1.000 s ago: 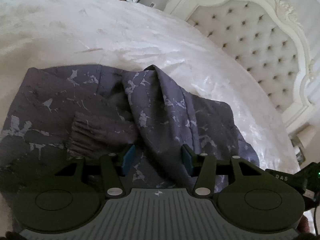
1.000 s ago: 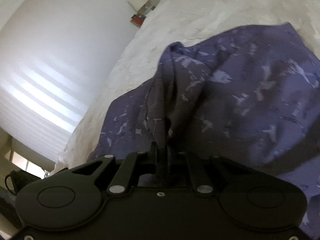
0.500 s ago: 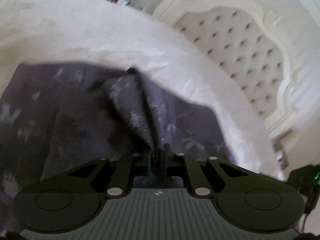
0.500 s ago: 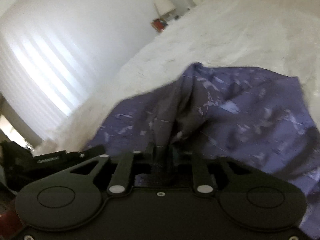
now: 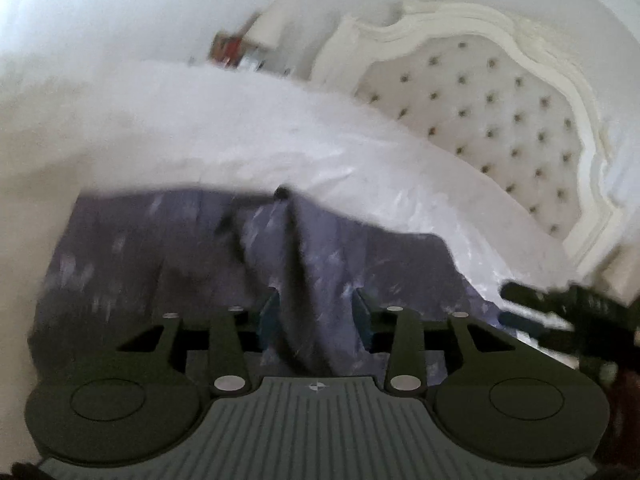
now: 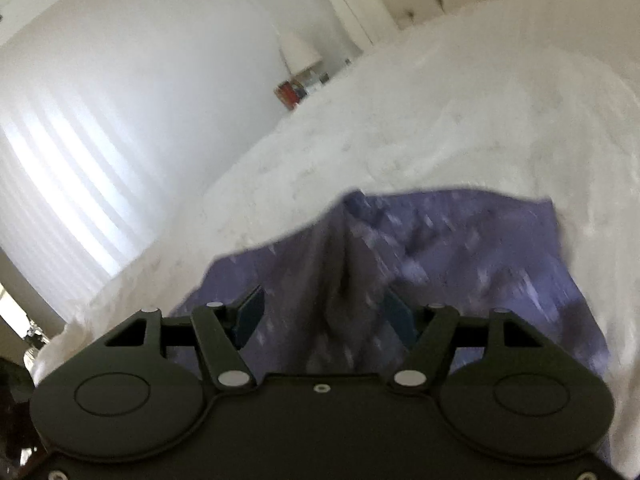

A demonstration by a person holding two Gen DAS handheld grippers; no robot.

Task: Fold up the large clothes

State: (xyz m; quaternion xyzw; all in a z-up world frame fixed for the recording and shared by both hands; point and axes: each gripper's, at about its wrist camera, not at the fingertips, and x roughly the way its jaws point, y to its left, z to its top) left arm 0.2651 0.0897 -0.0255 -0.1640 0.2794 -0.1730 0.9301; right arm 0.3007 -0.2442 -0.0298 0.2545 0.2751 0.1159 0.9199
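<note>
The garment (image 5: 352,264), purple-grey with pale flecks, lies on the white bedspread (image 5: 248,132) and fills the lower middle of both wrist views. A raised ridge of cloth runs up its centre toward the far edge, so it is bunched, not flat. Both pictures are blurred and the finer lie of the layers cannot be read.

The left gripper (image 5: 315,316) sits at the bottom centre of its frame with the ridge passing between its blue pads (image 5: 269,316). Its jaws are opening; a gap shows on the right side, while contact on the left side cannot be ruled out. The right gripper (image 6: 325,314) is likewise opening, wider, with a fold of cloth standing between its pads (image 6: 251,312) and clear of both.

Judgement: a fold is being let go, both tools releasing the gathered cloth onto the garment. The next move calls for drawing both grippers clear without dragging the ridge, then pressing it flat or taking new hold at an outer edge.

Beyond, the tufted headboard (image 5: 480,96) fills the upper right of the left view; a lamp (image 6: 298,46) stands at upper centre of the right view.
</note>
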